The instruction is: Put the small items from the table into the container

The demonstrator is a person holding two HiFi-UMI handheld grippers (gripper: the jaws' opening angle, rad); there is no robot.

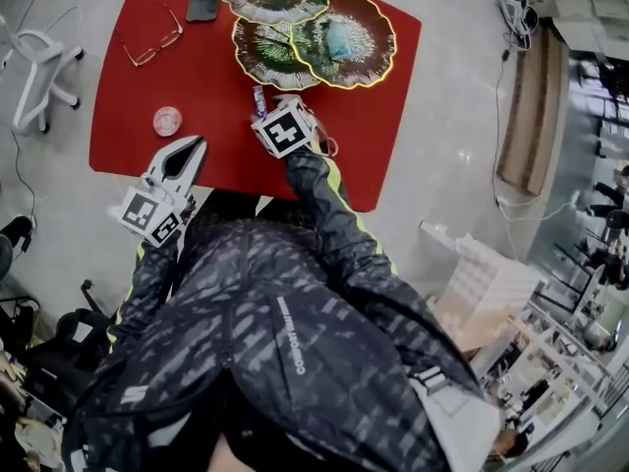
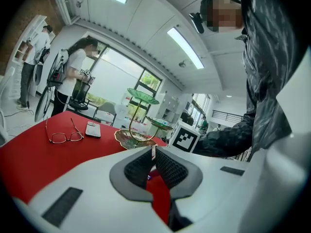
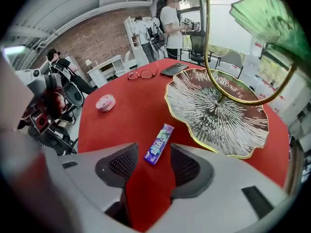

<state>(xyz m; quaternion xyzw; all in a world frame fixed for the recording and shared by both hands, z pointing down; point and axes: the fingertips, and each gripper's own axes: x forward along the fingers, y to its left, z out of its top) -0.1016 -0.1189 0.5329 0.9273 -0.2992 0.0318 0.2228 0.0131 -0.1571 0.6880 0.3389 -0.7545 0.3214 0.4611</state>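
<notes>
**Right gripper [image 3: 149, 161] poised over candy pack [image 3: 159, 143]**

The pack lies mid tabletop [image 3: 121, 115], near the lowest leaf dish [image 3: 218, 115]. The right gripper's jaws stand apart and empty, with the pack's near end showing between them. The left gripper [image 2: 154, 152] is closed on nothing. The pack is probably light, stiff and slick-wrapped, so it is best pinched across its long sides.

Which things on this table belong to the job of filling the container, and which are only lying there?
For the job:
- purple candy pack
- round pink tin
- tiered leaf dish, the container
- right claw, open over the pack

Probably just lying about:
- glasses
- phone
</notes>
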